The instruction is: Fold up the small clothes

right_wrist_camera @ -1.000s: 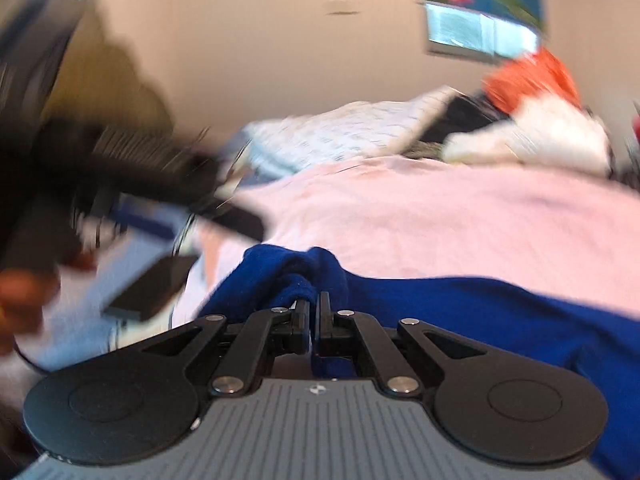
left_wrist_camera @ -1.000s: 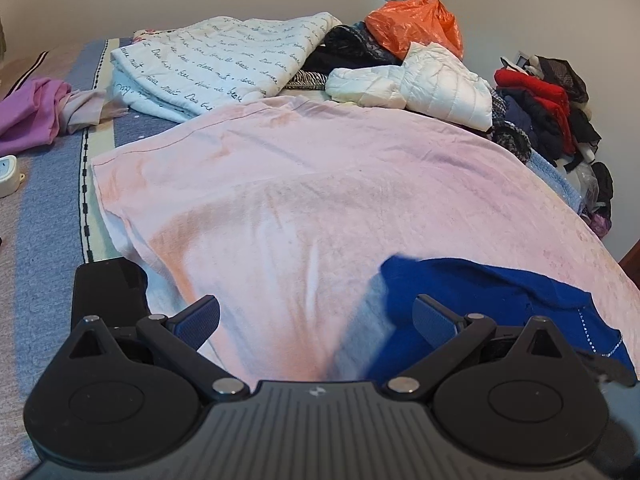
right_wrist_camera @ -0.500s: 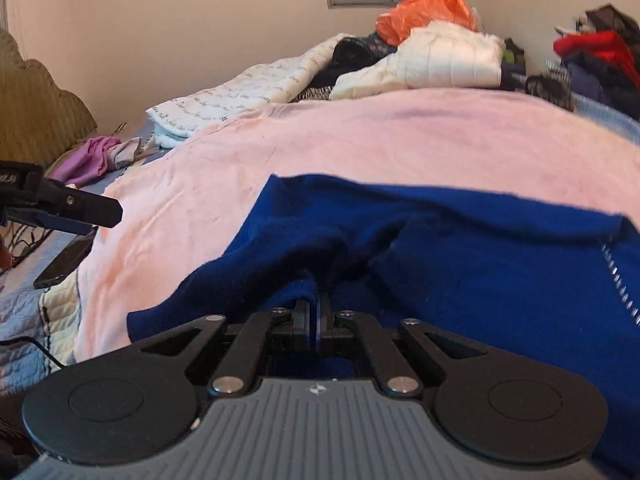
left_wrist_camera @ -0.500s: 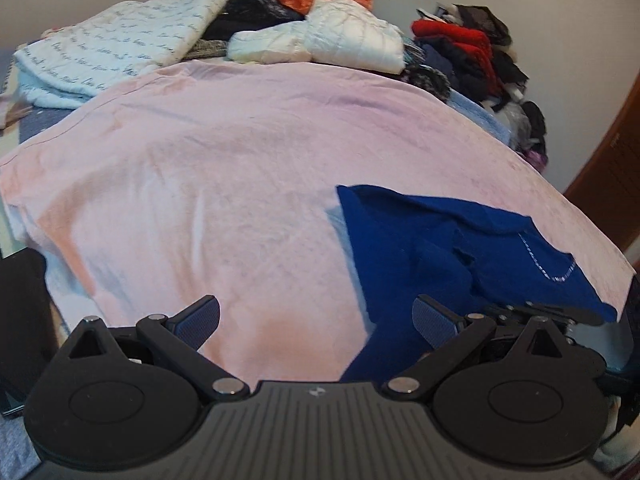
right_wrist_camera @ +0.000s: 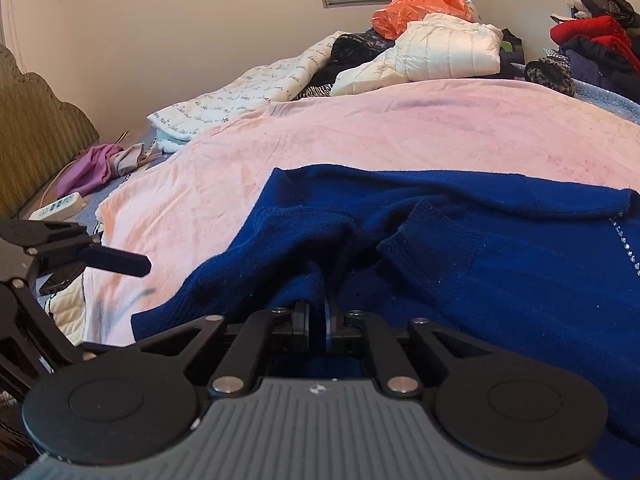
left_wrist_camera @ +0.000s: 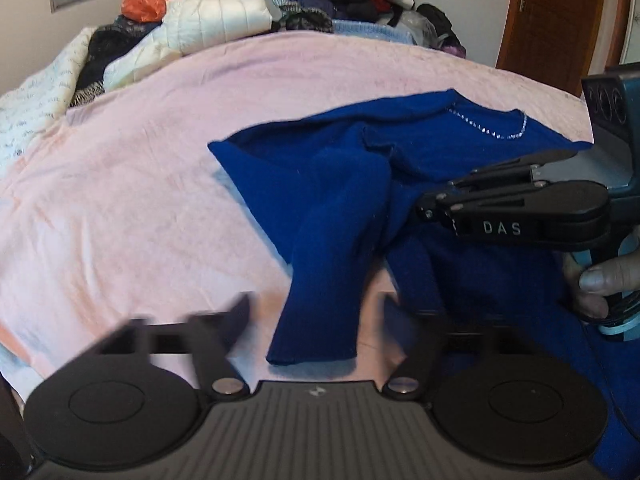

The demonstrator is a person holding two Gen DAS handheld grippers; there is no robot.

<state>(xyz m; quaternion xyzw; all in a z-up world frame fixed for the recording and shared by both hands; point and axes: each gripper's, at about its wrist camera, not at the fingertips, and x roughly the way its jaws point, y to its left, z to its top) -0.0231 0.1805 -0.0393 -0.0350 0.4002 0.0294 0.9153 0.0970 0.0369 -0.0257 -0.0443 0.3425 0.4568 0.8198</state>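
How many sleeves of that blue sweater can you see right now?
2. One sleeve hangs down the pink blanket toward the left gripper; the other lies folded across the blue sweater, its cuff near the right gripper.

on blanket: dark blue knitted sweater (left_wrist_camera: 400,176) lies on pink fleece blanket (left_wrist_camera: 140,184)
behind blanket: white quilted jacket (right_wrist_camera: 440,52), orange plastic bag (right_wrist_camera: 420,4)
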